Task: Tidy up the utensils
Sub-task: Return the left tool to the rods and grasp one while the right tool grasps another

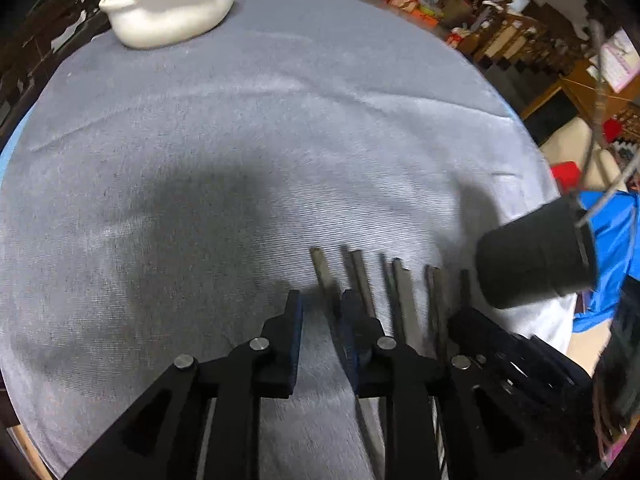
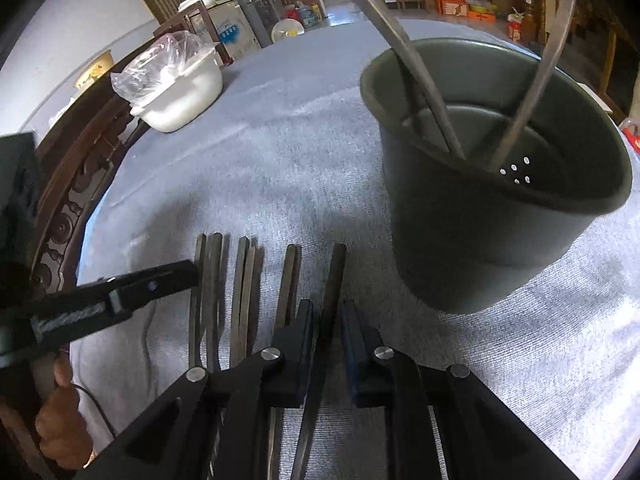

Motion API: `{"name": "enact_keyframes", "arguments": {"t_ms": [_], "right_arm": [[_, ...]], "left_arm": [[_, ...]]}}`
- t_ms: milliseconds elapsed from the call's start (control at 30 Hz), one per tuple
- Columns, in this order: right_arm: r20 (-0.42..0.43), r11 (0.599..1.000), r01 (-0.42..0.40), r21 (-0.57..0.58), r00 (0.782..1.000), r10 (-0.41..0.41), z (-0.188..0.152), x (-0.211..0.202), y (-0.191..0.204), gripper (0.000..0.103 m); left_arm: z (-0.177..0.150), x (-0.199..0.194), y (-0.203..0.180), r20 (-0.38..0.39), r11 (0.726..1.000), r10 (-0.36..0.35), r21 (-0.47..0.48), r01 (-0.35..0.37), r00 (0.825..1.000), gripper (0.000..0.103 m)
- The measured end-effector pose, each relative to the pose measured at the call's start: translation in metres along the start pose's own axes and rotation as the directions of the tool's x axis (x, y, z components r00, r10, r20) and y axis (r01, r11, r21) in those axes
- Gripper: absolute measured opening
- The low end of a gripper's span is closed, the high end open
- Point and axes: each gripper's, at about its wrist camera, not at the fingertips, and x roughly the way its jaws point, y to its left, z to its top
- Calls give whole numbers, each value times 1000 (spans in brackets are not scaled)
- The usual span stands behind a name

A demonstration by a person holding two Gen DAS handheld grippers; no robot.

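Lying in a row left of the dark holder (image 2: 500, 184), flat utensils (image 2: 244, 280) leave bare cloth (image 2: 280, 152) beyond. The right gripper (image 2: 328, 320) pinches the rightmost utensil (image 2: 334, 280); the left gripper (image 1: 320, 308) stands slightly parted on nothing, over the row's leftmost edge.

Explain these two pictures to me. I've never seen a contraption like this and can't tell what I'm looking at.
There is no robot here. A person holds a hand-held two-fingered tool in each hand, and each tool carries a wide-angle camera looking along its fingers. One picture is the left gripper view and the other is the right gripper view. A grey cloth covers the table. On it lie a row of dark utensils, a dark holder with two long handles already inside, and a white bowl under plastic. The right fingers appear closed on the end utensil. The left fingers are apart, holding nothing.
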Motion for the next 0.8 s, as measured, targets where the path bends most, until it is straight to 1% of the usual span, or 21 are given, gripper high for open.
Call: {"name": "enact_keyframes", "arguments": {"t_ms": [67,100,133,200,300,400,433,533,567,600,667,700,767,800], "right_arm": [[-2,1000,0,-5,1000,0,0,0,0,17],[-6,1000,3,-11,1000,-3,1,0,1,17],[-10,1000,5,-15,1000,-5,0,0,1,17],[-18,1000,8,-17,1000,-8,0,1,3,16],[-26,1000,10,-8,1000,-10,1,2,5,16],[-37,1000,17,1,999,-17,5,5,6,16],[-38,1000,19,2,999,-19,7,6,7,17],[-47,999,41,2,998,-41,14,10,12,17],[-46,999,47,-2,998,-47,16,12,13,17],[-44,998,56,-14,997,-56,18,14,16,17],[-44,998,56,-29,997,-57,20,16,18,17],[-43,998,54,-32,998,-55,21,17,18,17],[-40,998,53,-31,998,-54,22,18,18,11],[-37,999,44,-24,998,-45,22,17,16,9]], "left_arm": [[2,1,0,10,1000,-9,5,9,1000,19],[2,1,1,11,1000,-4,14,4,1000,13],[2,1,1,12,1000,5,29,-5,1000,13],[1,1,1,12,998,1,62,-2,1000,12],[-3,2,-4,12,987,13,161,-15,1000,11],[-4,2,-6,-20,974,-5,227,9,1000,11],[-4,2,-5,-29,972,-9,235,15,1000,11],[-3,0,-1,-47,971,-5,238,16,999,11],[-1,0,0,-49,974,4,227,7,999,17],[-2,1,-1,-49,977,10,211,0,999,20],[0,1,1,-52,984,-4,179,13,999,22],[0,2,0,-48,984,1,176,7,999,22],[-4,2,-3,-38,983,24,183,-16,999,22],[-5,1,-2,-35,983,33,182,-26,999,19]]}}
